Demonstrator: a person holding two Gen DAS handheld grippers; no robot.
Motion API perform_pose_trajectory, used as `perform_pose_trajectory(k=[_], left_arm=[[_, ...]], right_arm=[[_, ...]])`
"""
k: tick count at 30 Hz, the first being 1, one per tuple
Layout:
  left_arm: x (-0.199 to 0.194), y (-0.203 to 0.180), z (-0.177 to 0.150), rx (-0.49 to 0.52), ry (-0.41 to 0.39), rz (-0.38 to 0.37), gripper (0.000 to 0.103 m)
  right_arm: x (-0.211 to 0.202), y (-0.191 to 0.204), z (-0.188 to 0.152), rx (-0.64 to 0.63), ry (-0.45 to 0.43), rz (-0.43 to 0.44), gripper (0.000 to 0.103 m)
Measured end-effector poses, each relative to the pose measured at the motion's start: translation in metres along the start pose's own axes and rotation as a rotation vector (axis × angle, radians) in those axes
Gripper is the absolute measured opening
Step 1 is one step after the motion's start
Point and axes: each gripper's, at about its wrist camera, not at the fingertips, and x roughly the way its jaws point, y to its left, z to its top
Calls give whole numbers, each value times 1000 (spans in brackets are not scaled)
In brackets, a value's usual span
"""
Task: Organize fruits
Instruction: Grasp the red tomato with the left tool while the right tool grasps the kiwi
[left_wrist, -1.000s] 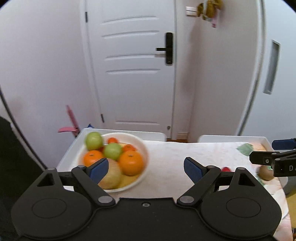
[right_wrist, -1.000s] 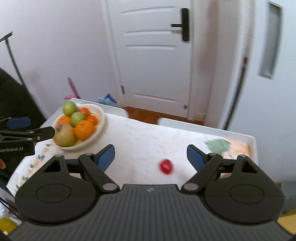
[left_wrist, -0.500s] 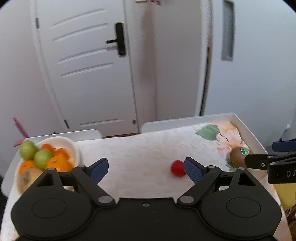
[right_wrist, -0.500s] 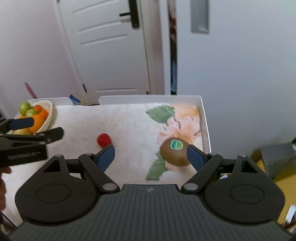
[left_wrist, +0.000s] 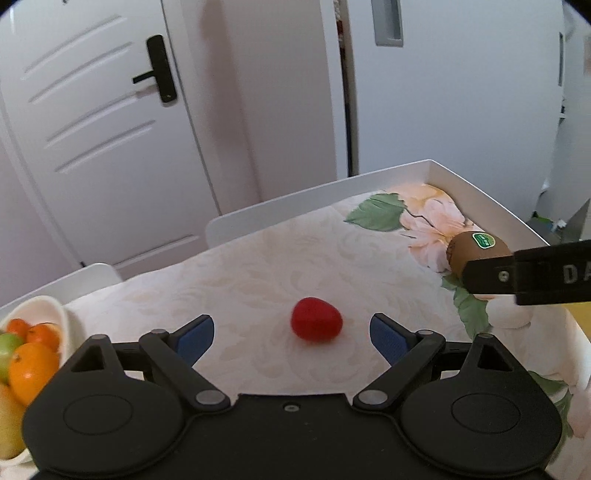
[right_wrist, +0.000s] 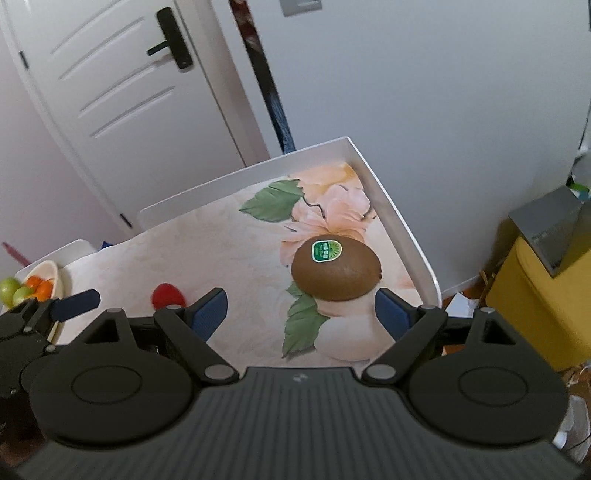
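A small red fruit (left_wrist: 316, 324) lies on the floral tablecloth, just ahead of my open, empty left gripper (left_wrist: 291, 338); it also shows in the right wrist view (right_wrist: 168, 294). A brown kiwi with a green sticker (right_wrist: 335, 271) sits near the table's right edge, just ahead of my open, empty right gripper (right_wrist: 301, 314); the left wrist view shows the kiwi (left_wrist: 476, 251) partly behind the right gripper's finger. A white bowl (left_wrist: 68, 325) of oranges and green apples stands at the far left (right_wrist: 55, 277).
The white table has a raised rim (right_wrist: 399, 218) close to the kiwi. A white door (left_wrist: 110, 129) and walls stand behind. A yellow box (right_wrist: 535, 295) and a grey box (right_wrist: 546, 225) stand on the floor at right.
Both grippers swung right, away from the bowl. The left one now faces the red fruit and the right one has closed in on the kiwi. Both stay open.
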Motion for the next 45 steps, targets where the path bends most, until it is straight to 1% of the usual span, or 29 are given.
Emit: perform_pose_trajectory(k=[3,4,5,7,11,14,15,19,23,30,32,36,37,45], left_arm=[[10,1,0,6,9,-30,90],[13,1,0,11,14,-40,85],[17,1,-1,15,21,-49,82],[23,1,-1,24,34,-63,74],[31,4,-1,30,42,-93,63],[33,7,1,30,38,-118,48],[33,7,1,29,40,-129,40],[33,7,4,40,51,-134,39],[33,8,3,37,51,-140,40],[32,10,3,31,57,-125,39],[31,12,1,25,58,-116,39],[27,14,-1,13,62,-100,39],[26,15,-1,8,61,-94,39],[8,21,-2,-52,43,-24,39]], right_arm=[[8,2,-2,6,-10,-30,102],[11,2,-2,6,-12,-41,102],[13,3,-2,9,-15,-51,102],[17,4,-3,21,-24,-60,102],[24,5,-3,35,-33,-82,101],[30,8,-4,27,-37,-103,101],[31,9,-4,23,-41,-110,101],[37,11,-3,7,-55,-150,99],[44,10,0,7,-51,-171,99],[53,8,2,-19,-51,-195,95],[54,8,2,-34,-54,-198,92],[56,9,3,-74,-62,-209,82],[56,9,3,-86,-63,-211,81],[51,8,4,-141,-66,-149,78]])
